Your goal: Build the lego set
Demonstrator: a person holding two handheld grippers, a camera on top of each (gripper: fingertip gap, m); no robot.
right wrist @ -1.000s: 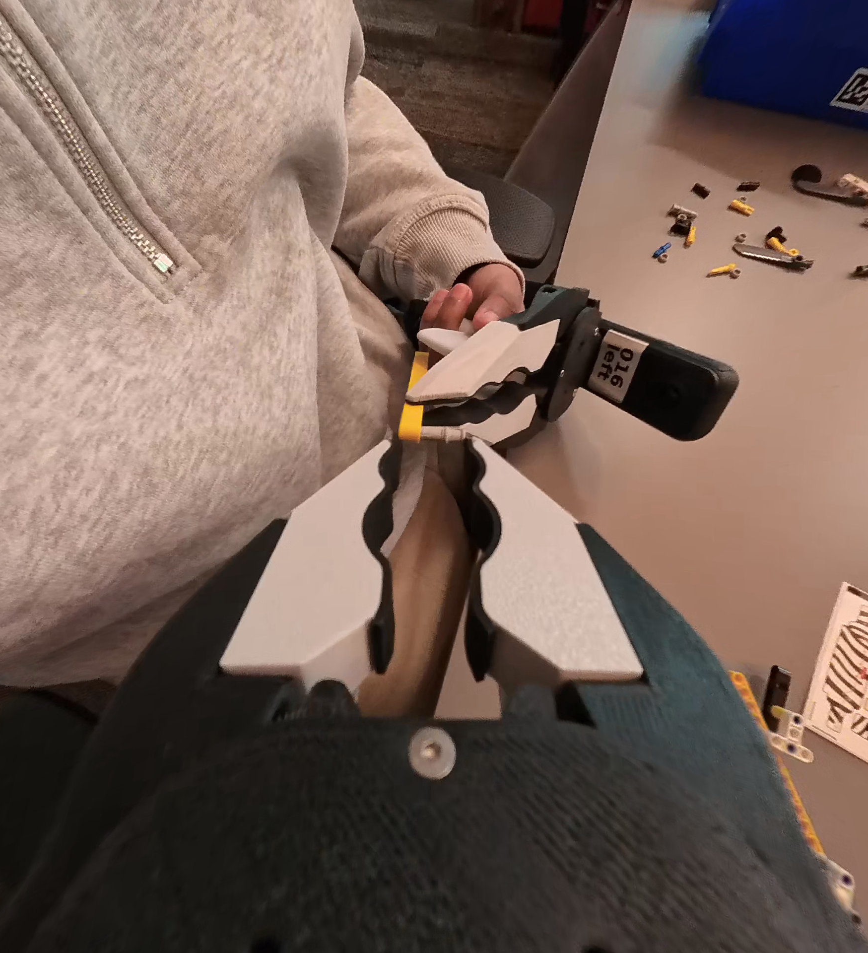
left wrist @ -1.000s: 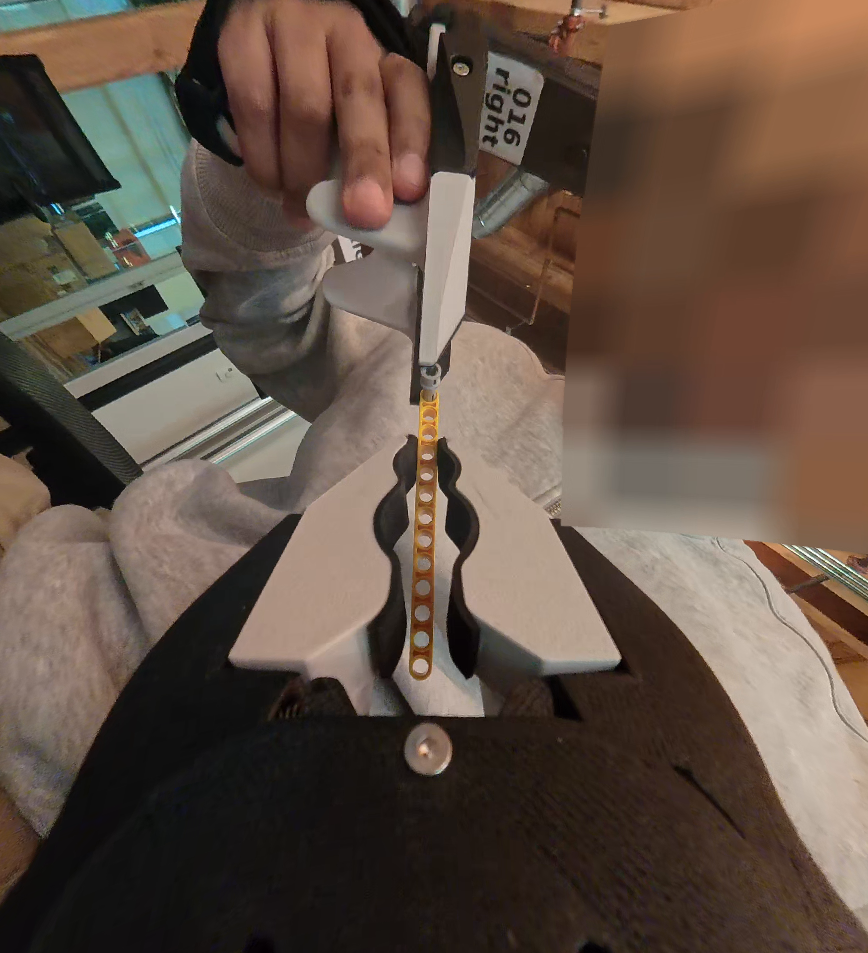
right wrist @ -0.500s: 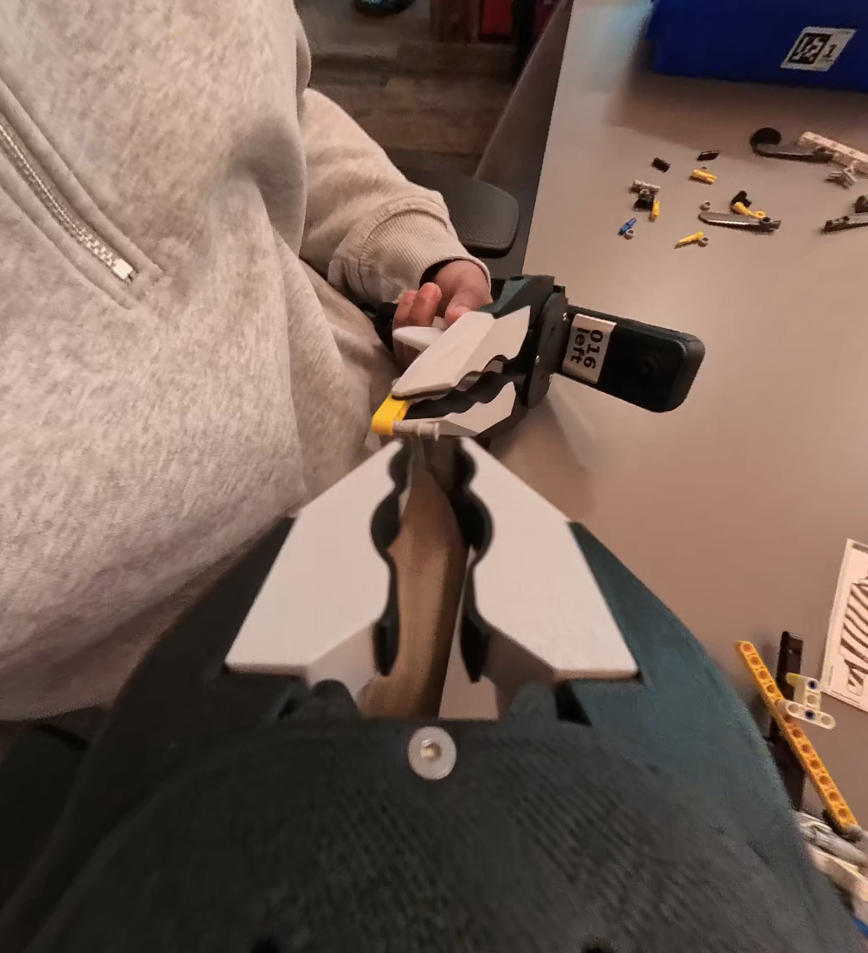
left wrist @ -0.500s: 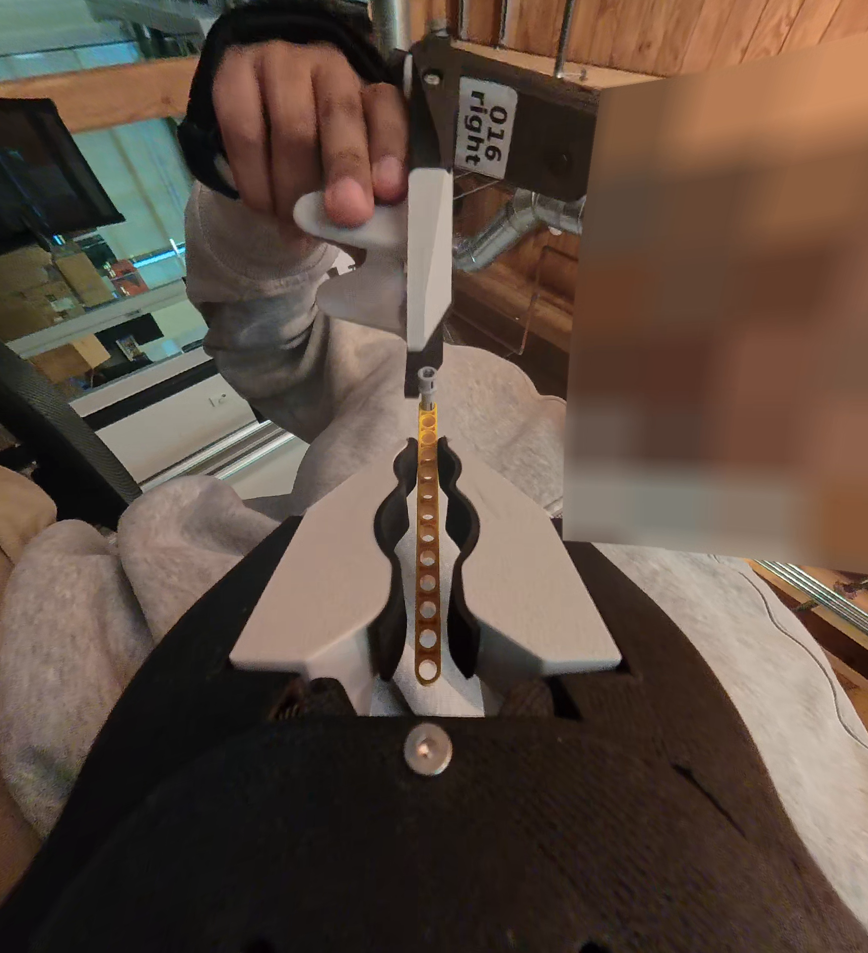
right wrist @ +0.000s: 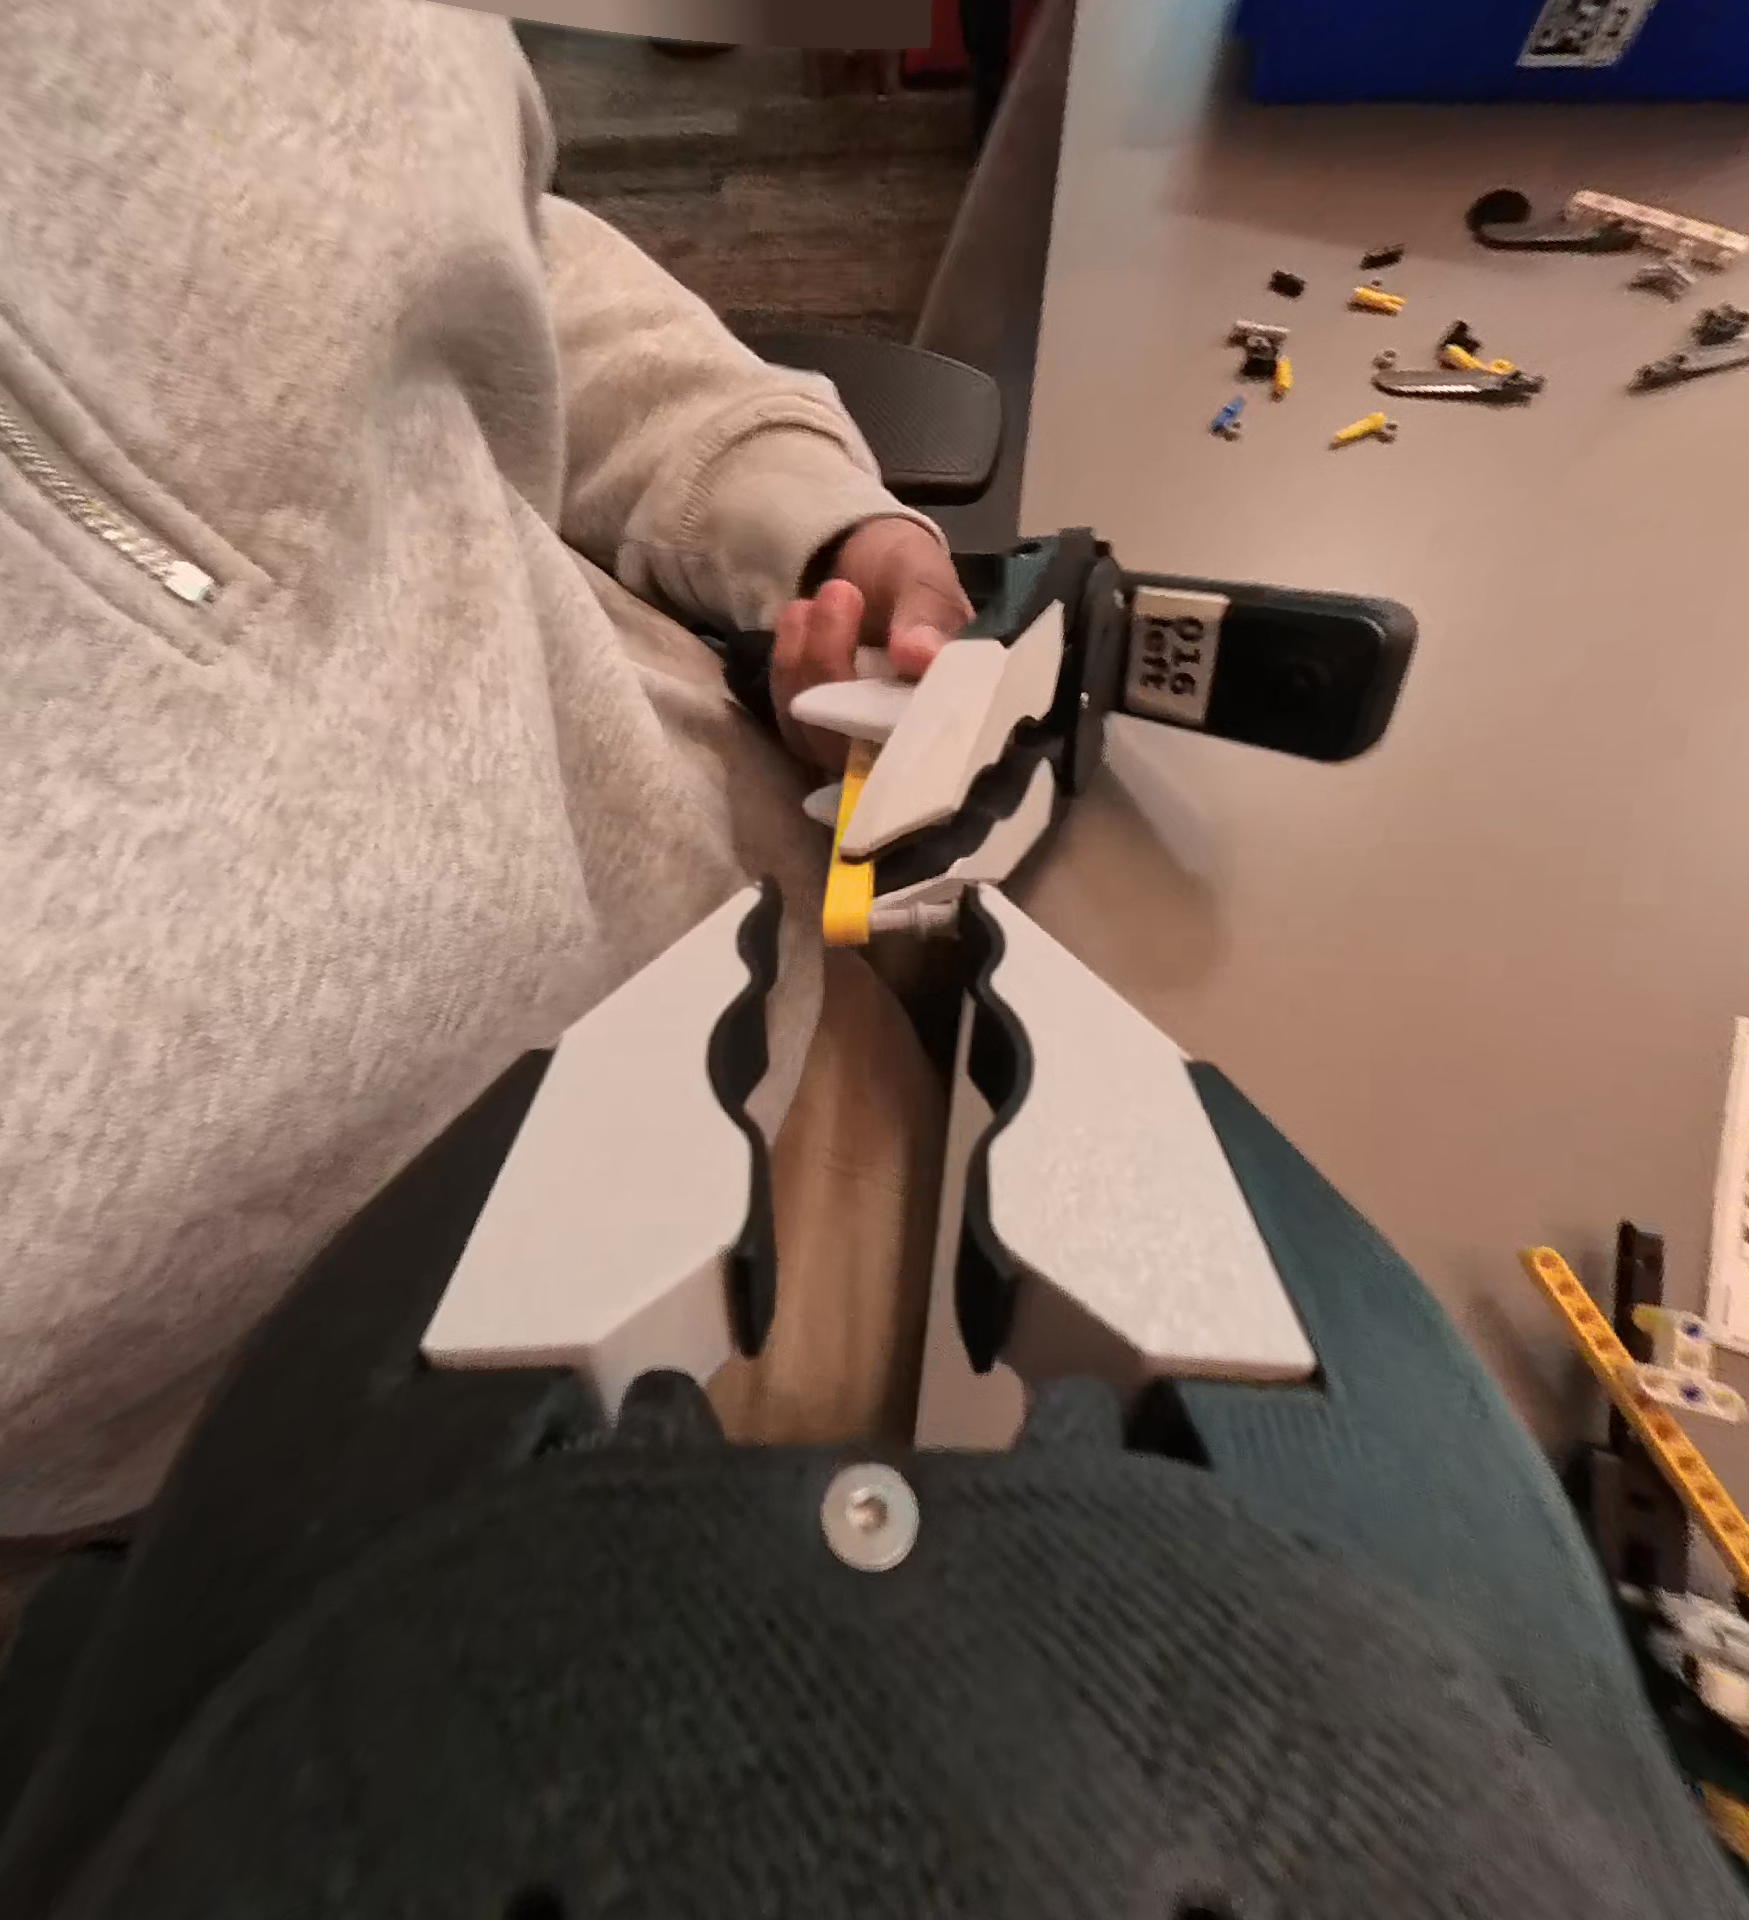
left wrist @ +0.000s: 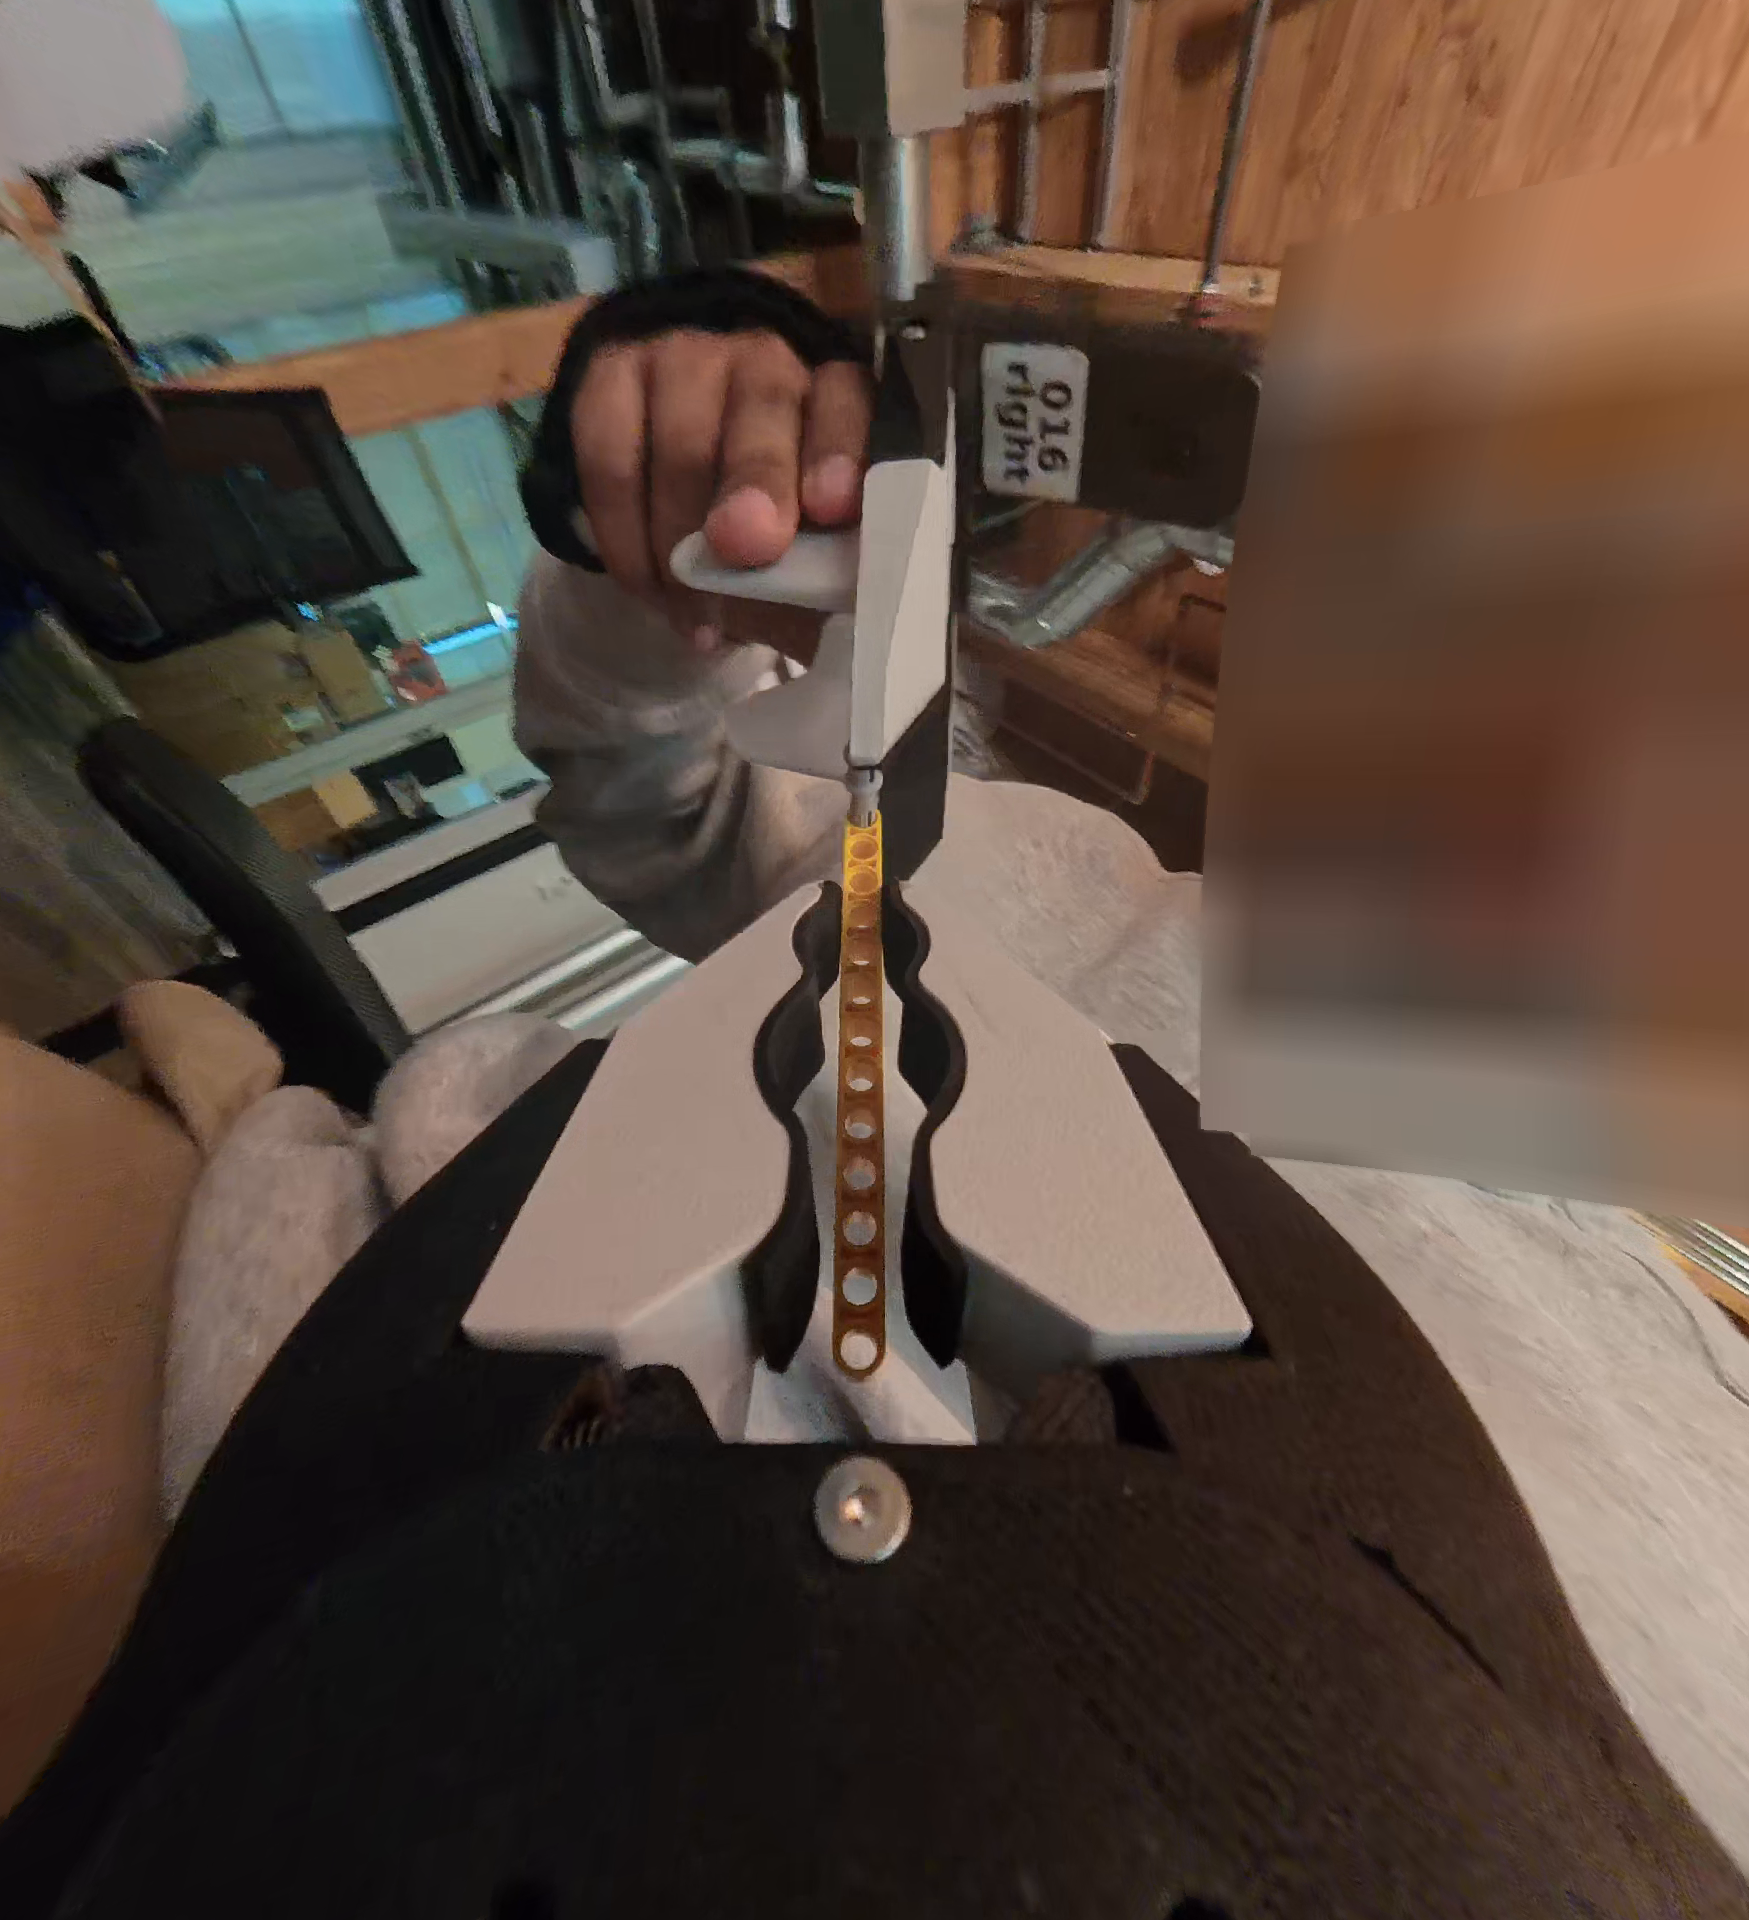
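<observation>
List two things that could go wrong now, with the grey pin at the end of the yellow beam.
1. The grey pin juts from the yellow beam beside the table, above the person's lap; knocked loose, it could drop out of sight.
2. The left gripper clamps the thin beam by its edges; a push from the right gripper might tilt it.

The left gripper (left wrist: 862, 914) is clamped shut, fingers pointing up toward the right gripper (right wrist: 865, 914), whose fingers stand apart. A hand (left wrist: 714, 457) grips the right one's handle, forefinger on its trigger.
</observation>
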